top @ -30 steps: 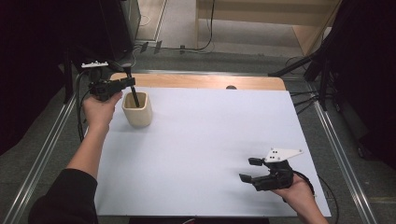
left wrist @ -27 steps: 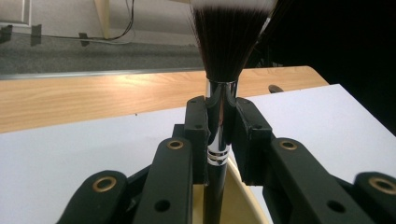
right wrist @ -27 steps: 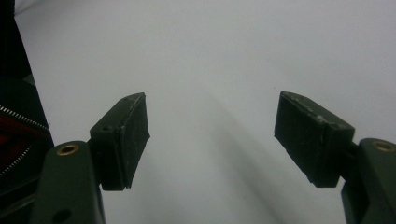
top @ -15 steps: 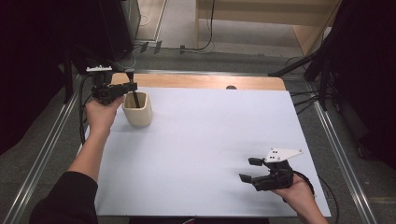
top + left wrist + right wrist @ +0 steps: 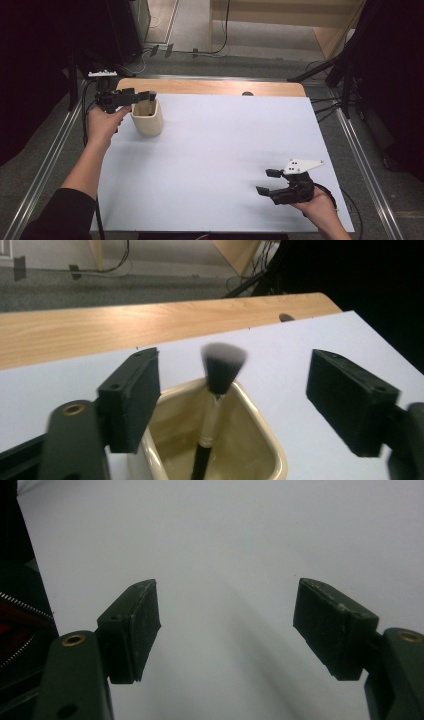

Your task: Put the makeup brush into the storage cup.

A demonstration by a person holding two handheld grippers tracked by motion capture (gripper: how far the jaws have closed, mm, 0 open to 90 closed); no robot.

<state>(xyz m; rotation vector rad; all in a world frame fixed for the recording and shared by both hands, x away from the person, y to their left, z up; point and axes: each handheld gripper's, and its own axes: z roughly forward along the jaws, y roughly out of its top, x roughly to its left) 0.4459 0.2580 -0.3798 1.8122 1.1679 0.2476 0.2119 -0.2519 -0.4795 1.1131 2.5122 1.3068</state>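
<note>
- Left gripper (image 5: pixel 145 96): held level over the rim of a cream cup (image 5: pixel 148 119) at the far left of the white table sheet (image 5: pixel 225 150). Its jaws have just been opening and now stand wide apart, gripping nothing.
- Brush (image 5: pixel 216 390): stands in the cup, handle down and dark bristles up, seen in the left gripper view midway between the two fingers (image 5: pixel 132 397) and clear of both pads. The bristle head is blurred.
- Cup, left gripper view (image 5: pixel 260 440): lies directly below the gap between the fingers; its near rim passes under the left finger, and the brush handle leans against the far inner wall.
- Wooden table edge (image 5: pixel 125 325): a strip beyond the fingertips, past the white sheet.
- Right gripper (image 5: pixel 266 182): rests low over the near right part of the sheet, well apart from the cup. Its jaws stand wide apart, with bare white sheet between the fingers (image 5: pixel 131 630) and nothing held.
- Hands: the left hand (image 5: pixel 104 122) sits just behind the cup; the right hand (image 5: pixel 320 207) is at the sheet's near edge.
</note>
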